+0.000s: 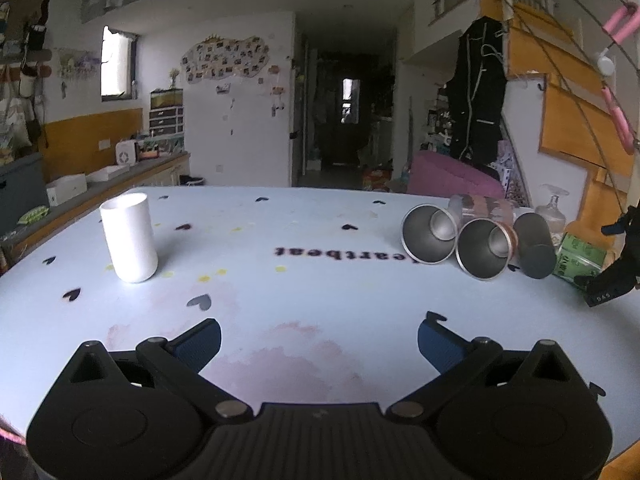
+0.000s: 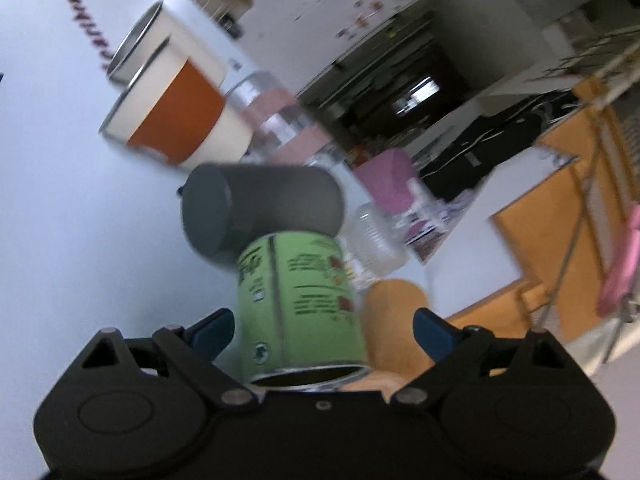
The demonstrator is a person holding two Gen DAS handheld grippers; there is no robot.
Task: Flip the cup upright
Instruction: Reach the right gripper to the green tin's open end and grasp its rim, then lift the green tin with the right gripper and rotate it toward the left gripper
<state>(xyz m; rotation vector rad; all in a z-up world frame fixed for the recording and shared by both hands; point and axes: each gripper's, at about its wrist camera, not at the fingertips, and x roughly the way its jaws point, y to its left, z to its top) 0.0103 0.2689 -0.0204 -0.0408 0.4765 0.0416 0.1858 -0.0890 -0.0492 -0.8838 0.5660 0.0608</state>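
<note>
At the far left of the pale blue table [image 1: 304,304], printed with small dark hearts, a white cylindrical cup [image 1: 129,238] stands on end, well apart from everything else. The left gripper [image 1: 319,334] hovers low over the bare middle of the table with its blue-padded fingers spread wide and nothing between them. Further right, a cluster of cups lies tipped over: two steel-lined tumblers on their sides with their mouths toward the left camera, the plain one [image 1: 429,234] just beside the one with an orange band [image 1: 484,249], then a dark grey cylinder cup [image 1: 534,245] lying with its closed end forward. Behind them are a clear glass with pink bands [image 1: 482,205] and an upturned stemmed glass [image 1: 553,204]. Rightmost is a green paper cup [image 2: 300,300] on its side, its open mouth toward the right gripper [image 2: 323,330], touching the grey cylinder and just beside a tan cup [image 2: 394,312]. The right gripper's fingers are spread wide on either side of the green cup and the tan one, with gaps showing, so neither is clamped; this view is tilted and blurred.
</note>
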